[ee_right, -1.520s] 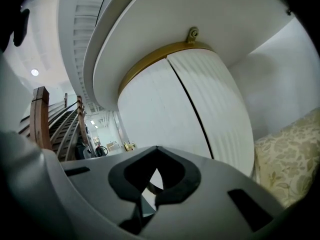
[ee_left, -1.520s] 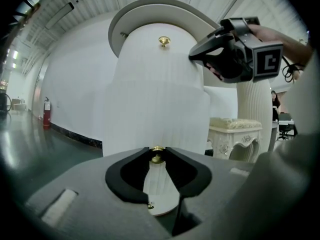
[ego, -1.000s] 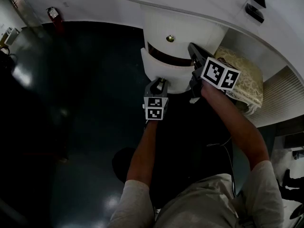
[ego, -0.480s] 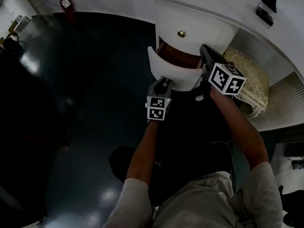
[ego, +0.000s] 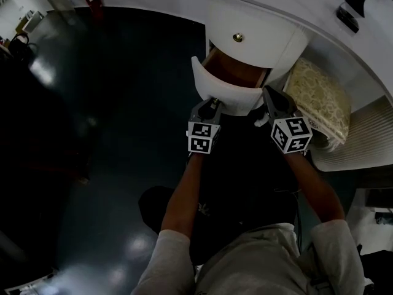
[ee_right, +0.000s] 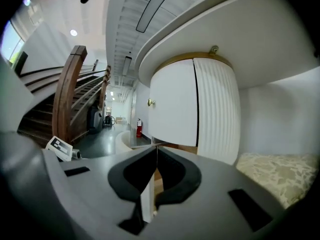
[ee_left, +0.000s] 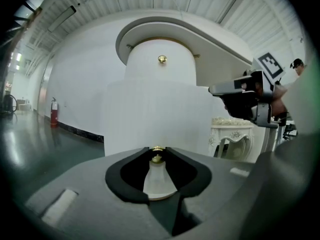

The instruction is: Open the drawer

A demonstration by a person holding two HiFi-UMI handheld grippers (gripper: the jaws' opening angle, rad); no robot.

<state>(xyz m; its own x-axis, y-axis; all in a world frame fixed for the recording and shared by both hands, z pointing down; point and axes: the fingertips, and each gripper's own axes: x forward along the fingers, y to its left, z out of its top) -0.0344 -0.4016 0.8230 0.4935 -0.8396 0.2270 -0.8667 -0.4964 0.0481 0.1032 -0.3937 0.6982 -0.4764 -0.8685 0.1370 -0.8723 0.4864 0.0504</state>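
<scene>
Drawer [ego: 224,94], upper centre — rigid, likely smooth-sliding — pulls best by its small brass knob [ee_left: 157,158], which the left gripper [ego: 211,106] pinches; right gripper [ee_right: 154,149] pressed together, empty.

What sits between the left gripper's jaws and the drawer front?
Only the drawer's brass knob, which the left gripper clamps at its jaw tips; the white drawer front stands just behind it. The left gripper view shows this.

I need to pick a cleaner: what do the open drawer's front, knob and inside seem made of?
Drawer front: smooth white paint with slight sheen, probably over wood. Knob: gold and shiny, likely brass. Drawer inside: brown, matte, looks like wood.
</scene>
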